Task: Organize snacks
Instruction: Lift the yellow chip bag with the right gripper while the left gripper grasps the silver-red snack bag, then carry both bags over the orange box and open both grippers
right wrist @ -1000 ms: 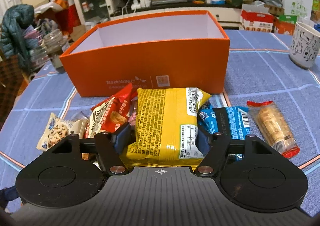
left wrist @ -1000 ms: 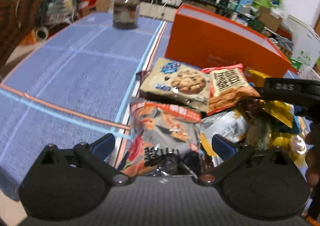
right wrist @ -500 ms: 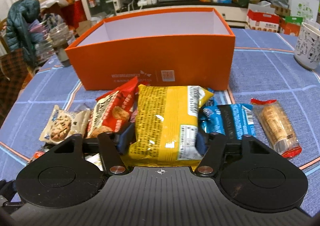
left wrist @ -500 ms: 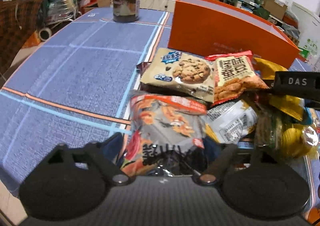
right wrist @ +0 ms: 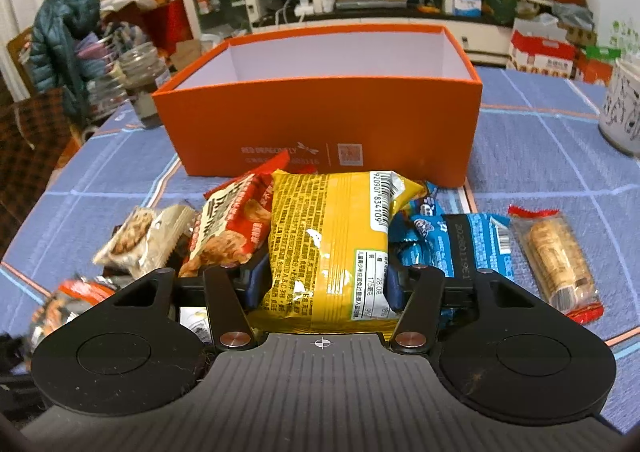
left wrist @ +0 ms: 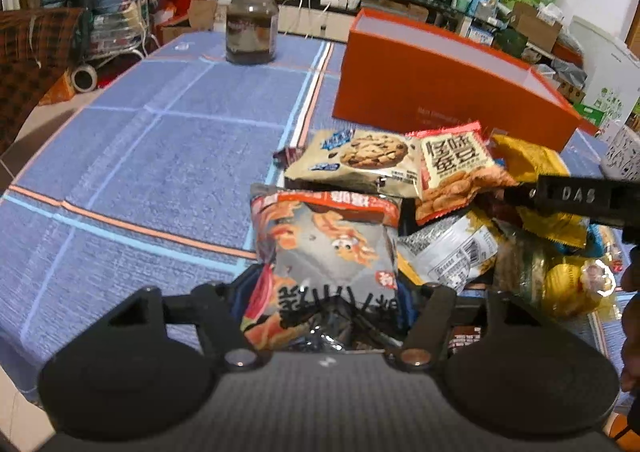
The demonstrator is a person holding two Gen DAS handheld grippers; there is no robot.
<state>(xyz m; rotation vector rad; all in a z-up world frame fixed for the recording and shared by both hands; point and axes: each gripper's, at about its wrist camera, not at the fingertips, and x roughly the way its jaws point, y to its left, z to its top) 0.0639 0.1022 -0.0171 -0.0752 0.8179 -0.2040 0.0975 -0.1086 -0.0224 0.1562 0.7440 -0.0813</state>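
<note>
While both tongs close in, left tongs (left wrist: pixel 320 304) pinch the grey-orange snack bag (left wrist: pixel 324 252), right tongs (right wrist: pixel 322 284) pinch the yellow snack bag (right wrist: pixel 332 248), pads denting each packet at its near end, likely so it lifts free of the pile. Just beyond: cookie packet (left wrist: pixel 360 155), red packet (right wrist: pixel 236 228), blue packets (right wrist: pixel 472 240), wafer pack (right wrist: pixel 556 256) on the blue-clothed table (left wrist: pixel 160 151). Orange box (right wrist: pixel 320 127) behind the pile, open, looks empty. Jar (left wrist: pixel 251 21) further back; cluttered room.
</note>
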